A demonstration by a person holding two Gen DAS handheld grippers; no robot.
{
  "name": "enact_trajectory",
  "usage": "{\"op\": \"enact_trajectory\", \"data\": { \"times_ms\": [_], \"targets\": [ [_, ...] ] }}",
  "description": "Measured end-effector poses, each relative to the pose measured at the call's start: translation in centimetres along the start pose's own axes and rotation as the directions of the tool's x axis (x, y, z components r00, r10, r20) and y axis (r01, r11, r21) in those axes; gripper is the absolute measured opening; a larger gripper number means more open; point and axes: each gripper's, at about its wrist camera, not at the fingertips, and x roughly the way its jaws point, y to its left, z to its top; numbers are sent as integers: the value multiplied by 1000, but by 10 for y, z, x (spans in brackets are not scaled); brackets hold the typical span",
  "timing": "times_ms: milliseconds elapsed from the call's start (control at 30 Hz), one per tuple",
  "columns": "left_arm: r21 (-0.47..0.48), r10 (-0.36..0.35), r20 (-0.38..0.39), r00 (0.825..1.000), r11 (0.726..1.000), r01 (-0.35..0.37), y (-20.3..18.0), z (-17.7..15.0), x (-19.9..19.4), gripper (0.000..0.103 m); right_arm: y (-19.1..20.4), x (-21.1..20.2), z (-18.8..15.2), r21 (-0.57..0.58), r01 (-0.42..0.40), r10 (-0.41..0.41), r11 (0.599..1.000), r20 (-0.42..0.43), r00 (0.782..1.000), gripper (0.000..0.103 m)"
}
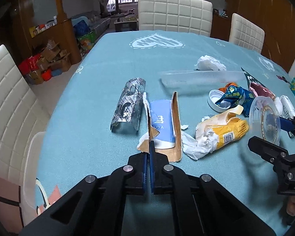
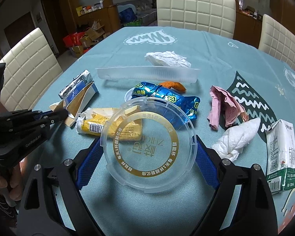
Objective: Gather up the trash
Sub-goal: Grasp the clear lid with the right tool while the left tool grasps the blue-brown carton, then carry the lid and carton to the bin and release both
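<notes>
The left gripper (image 1: 149, 147) is pinching the torn flap of an opened blue-and-white carton (image 1: 163, 125), jaws pressed together on the cardboard. The right gripper (image 2: 147, 153) is gripping a clear round lid (image 2: 147, 145) between widely spread pads. Only the right wrist view is showing a milk carton (image 2: 281, 157) at three o'clock and crumpled pink paper (image 2: 224, 108) at one o'clock. A crumpled white tissue (image 2: 167, 59) is lying farthest out at twelve o'clock.
</notes>
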Motion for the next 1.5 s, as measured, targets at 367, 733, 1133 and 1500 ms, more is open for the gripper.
{"op": "enact_trajectory", "data": {
  "times_ms": [367,733,1133,1500],
  "targets": [
    [-6,0,53,999,1000,0,7,-9,-29,2,15,-19,0,-37,14,-13,999,49,999,87],
    [-49,75,125,989,996,-69,43,-32,-79,3,74,-37,5,-168,-1,18,986,97,995,87],
    [-162,187,153,970,973,-162,113,-65,-111,3,165,-28,20,-301,-70,100,951,86,991,88],
    [-239,268,141,953,943,-230,165,-83,-122,3,240,-8,38,-410,-115,155,905,66,986,88]
  ]
}}
